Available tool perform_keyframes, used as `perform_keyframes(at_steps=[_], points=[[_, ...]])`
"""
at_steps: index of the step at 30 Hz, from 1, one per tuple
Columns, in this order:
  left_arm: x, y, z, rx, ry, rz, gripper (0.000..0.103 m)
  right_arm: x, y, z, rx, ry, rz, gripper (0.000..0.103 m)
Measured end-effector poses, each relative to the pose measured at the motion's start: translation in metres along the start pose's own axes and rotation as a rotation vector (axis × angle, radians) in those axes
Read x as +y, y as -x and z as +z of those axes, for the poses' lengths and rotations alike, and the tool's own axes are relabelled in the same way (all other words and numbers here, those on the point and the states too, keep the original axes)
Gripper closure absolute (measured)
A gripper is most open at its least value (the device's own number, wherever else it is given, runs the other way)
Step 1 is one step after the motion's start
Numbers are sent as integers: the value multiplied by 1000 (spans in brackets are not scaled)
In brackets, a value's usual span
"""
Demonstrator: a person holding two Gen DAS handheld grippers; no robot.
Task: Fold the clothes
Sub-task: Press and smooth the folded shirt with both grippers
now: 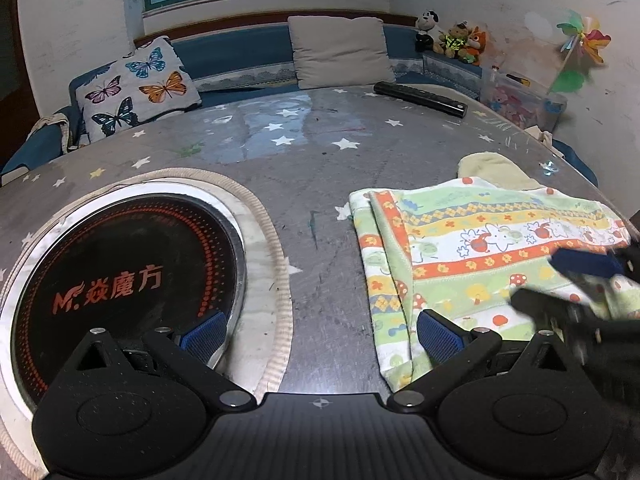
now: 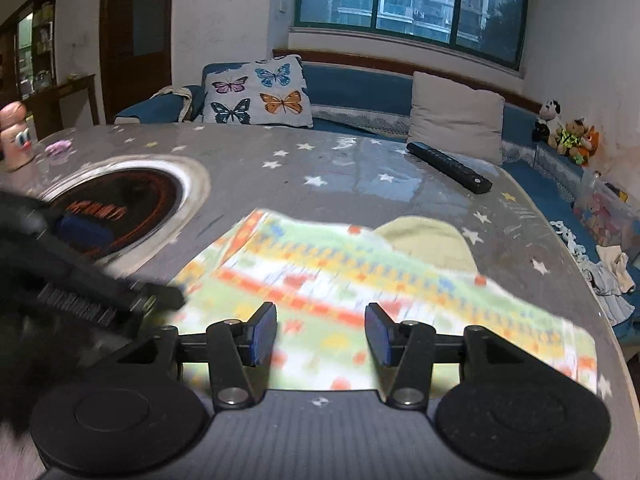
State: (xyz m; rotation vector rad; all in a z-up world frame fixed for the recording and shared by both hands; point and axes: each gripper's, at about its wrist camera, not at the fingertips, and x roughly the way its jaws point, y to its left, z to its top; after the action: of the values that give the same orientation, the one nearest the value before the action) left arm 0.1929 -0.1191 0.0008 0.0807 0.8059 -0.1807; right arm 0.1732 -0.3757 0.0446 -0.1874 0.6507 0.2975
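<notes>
A patterned children's garment (image 1: 460,240), with green, orange and white bands, lies folded on the grey star-print table (image 1: 312,160), right of centre. A pale yellow piece (image 1: 492,168) sticks out from its far edge. My left gripper (image 1: 320,336) is open wide above the table; its right finger (image 1: 440,338) is over the garment's near left corner. My right gripper (image 1: 560,284) shows as a blur over the garment's right side. In the right wrist view the right gripper (image 2: 322,334) hovers open over the blurred garment (image 2: 360,280), nothing pinched. The left gripper (image 2: 120,264) shows at the left.
A round black cooktop (image 1: 120,272) is set into the table at the left. A black remote (image 1: 420,98) lies at the far edge. A small figurine (image 2: 16,136) stands far left. A sofa with cushions (image 1: 140,84) runs behind the table. The table's edge (image 2: 616,320) curves close on the right.
</notes>
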Motion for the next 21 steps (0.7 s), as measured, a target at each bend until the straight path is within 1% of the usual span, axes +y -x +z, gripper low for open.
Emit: perform_keyframes(at_steps=[4, 8, 9, 10, 14, 16, 20, 21], points=[[0, 5, -2, -1, 2, 2, 0, 8, 19, -14, -31, -9, -15, 52], [1, 12, -6, -4, 3, -2, 0, -5, 32, -18, -62, -78, -57, 51], [1, 14, -6, -4, 4, -3, 0, -8, 34, -19, -65, -94, -69, 46], [1, 15, -7, -4, 6, -4, 0, -12, 33, -22, -60, -112, -79, 43], [0, 20, -9, -4, 8, -10, 0, -25, 31, -39, -25, -176, -112, 42], [-1, 23, -11, -5, 4, -19, 0, -24, 36, -43, -29, -172, -116, 38], [-6, 31, -16, -13, -9, -35, 0, -27, 44, -50, -48, -211, -139, 35], [-7, 33, -17, -16, -12, -38, 0, -29, 44, -51, -48, -224, -151, 29]])
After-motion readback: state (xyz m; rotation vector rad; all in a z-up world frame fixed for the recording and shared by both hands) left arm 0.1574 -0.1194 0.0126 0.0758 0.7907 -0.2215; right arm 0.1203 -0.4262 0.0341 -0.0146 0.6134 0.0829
